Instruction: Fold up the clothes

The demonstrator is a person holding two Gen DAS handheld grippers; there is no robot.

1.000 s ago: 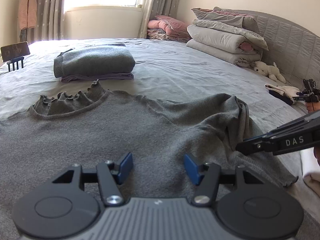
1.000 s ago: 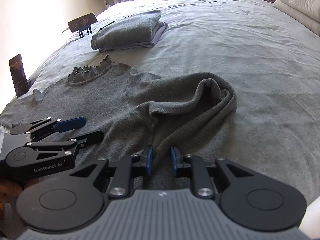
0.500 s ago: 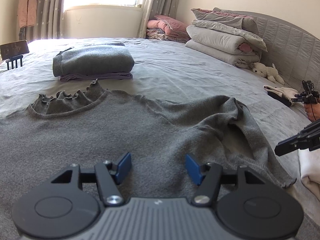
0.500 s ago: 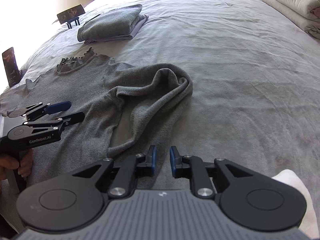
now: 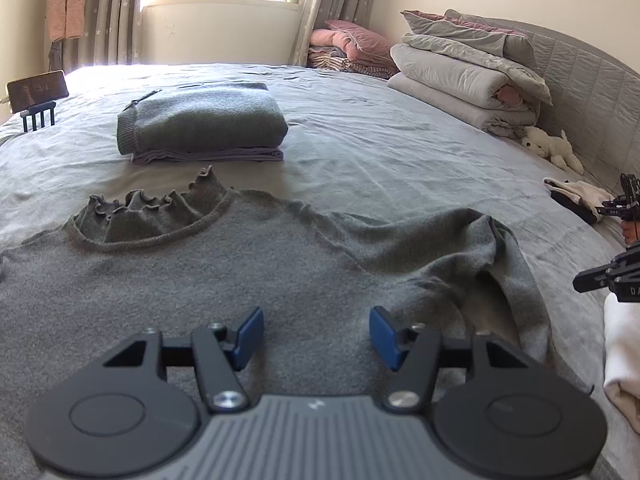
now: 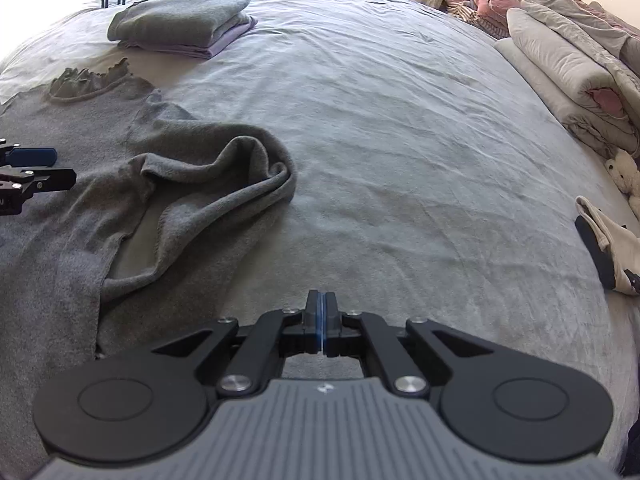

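Note:
A grey sweater (image 5: 280,272) with a ruffled collar (image 5: 152,216) lies spread on the bed. Its right sleeve (image 5: 492,264) is bunched in a loop, also clear in the right wrist view (image 6: 240,176). My left gripper (image 5: 316,332) hovers over the sweater's body. Its jaws are wide apart and closing slightly, with only flat knit below and nothing pinched. My right gripper (image 6: 321,312) is shut with nothing in it, above bare sheet to the right of the sleeve. Each gripper shows at the edge of the other's view: the right gripper (image 5: 600,280) and the left gripper (image 6: 32,168).
A folded grey sweater on a lilac garment (image 5: 200,120) sits farther up the bed. A phone on a stand (image 5: 36,88) is at the far left. Folded quilts (image 5: 460,76), a plush toy (image 5: 552,148) and a beige-and-black garment (image 6: 612,248) line the right side.
My right gripper pulled back to the right, off the sleeve and over bare sheet, and its jaws went from slightly apart to shut. The sleeve stayed lying. My left gripper barely moved.

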